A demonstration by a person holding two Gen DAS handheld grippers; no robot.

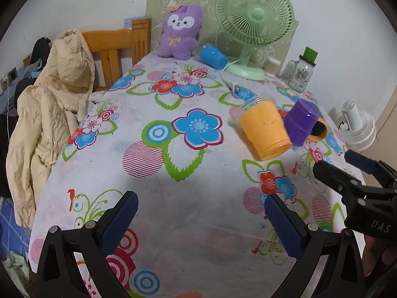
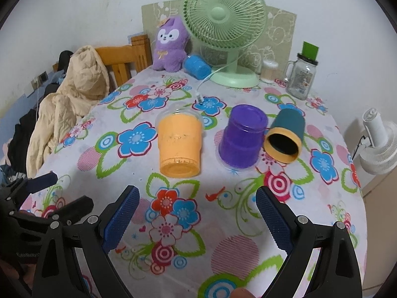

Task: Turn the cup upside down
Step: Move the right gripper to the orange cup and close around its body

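An orange cup (image 2: 179,144) lies on its side on the flowered tablecloth (image 2: 173,223), its clear domed lid toward the fan and its base toward me; it also shows in the left wrist view (image 1: 264,130). A purple cup (image 2: 242,136) stands upside down to its right, also in the left wrist view (image 1: 300,121). A teal cup with a yellow rim (image 2: 285,137) lies on its side beside it. My right gripper (image 2: 197,219) is open and empty, short of the cups. My left gripper (image 1: 201,226) is open and empty, further left.
A green desk fan (image 2: 224,24), a purple plush toy (image 2: 170,47), a blue cup on its side (image 2: 197,66), a glass jar mug (image 2: 301,77) and a swab container (image 2: 269,70) stand at the back. A beige jacket (image 2: 72,99) hangs over a wooden chair. A white fan (image 2: 379,144) stands right.
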